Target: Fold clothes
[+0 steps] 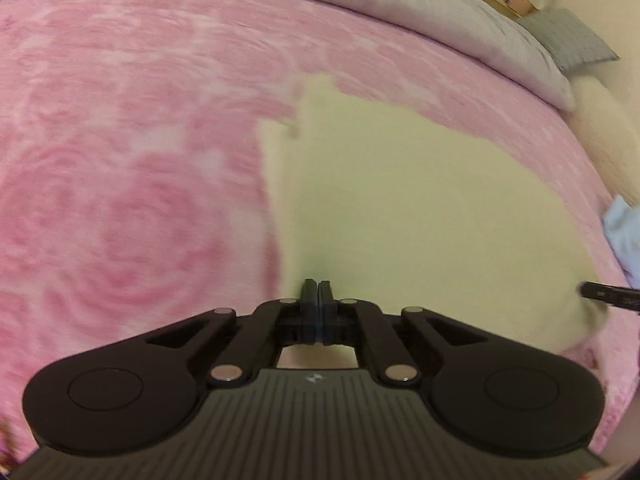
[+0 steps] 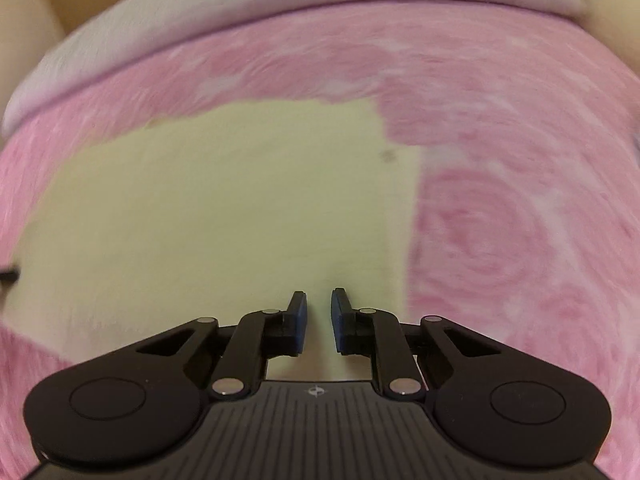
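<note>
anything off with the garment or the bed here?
Little stands out. The pale yellow garment lies flat on the pink blanket; one small dark speck sits near its far right corner. Both views are blurred, so what the speck is cannot be told.

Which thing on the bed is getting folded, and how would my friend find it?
Look at the fluffy pink rose-patterned blanket covering the bed. Lying flat on it is a pale yellow cloth garment. It is the only plain, pattern-free piece there, with straight edges against the pink swirls.
</note>
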Demonstrator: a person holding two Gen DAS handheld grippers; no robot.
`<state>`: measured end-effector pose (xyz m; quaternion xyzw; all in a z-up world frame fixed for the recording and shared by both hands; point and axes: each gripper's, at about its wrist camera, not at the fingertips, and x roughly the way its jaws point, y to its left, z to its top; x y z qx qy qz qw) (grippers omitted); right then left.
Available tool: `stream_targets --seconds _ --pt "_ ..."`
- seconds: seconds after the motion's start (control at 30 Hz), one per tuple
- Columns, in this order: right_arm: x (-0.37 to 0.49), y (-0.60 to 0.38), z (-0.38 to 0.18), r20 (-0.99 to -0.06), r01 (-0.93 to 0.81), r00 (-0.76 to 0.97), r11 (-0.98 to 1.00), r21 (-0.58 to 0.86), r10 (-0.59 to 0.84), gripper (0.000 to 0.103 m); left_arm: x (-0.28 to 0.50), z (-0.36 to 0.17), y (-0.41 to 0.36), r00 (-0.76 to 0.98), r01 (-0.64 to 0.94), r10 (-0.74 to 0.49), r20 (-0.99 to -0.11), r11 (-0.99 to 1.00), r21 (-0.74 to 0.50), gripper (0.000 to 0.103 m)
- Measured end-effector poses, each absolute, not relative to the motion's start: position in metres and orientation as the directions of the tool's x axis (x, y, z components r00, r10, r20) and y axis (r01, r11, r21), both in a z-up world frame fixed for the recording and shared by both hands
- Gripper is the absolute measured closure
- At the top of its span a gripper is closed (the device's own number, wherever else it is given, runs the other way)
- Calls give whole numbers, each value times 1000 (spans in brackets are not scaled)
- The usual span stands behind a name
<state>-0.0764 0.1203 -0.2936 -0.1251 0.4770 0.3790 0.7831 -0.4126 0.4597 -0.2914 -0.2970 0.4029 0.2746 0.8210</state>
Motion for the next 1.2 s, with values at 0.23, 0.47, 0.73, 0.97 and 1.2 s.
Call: stream_targets --seconds 0.23,0.47,0.73,0.97,1.2 --pt "-128 99 -250 -768 -664 417 739 109 487 62 -412 -244 432 589 -615 214 -779 744 -261 93" --pt "-139 80 -309 -748 -614 465 781 113 474 66 -424 -299 413 572 -629 249 -782 745 -223 87" --pt "-145 38 -302 -609 -544 590 818 186 531 49 -435 -299 390 619 -619 386 -683 776 -122 84" --pt "-202 20 -288 -666 -529 485 796 293 567 36 -449 -278 323 532 -655 401 -746 753 -61 61" --pt "-271 13 -265 -682 -545 512 811 212 523 21 -482 -250 263 536 -687 429 -728 722 -81 55"
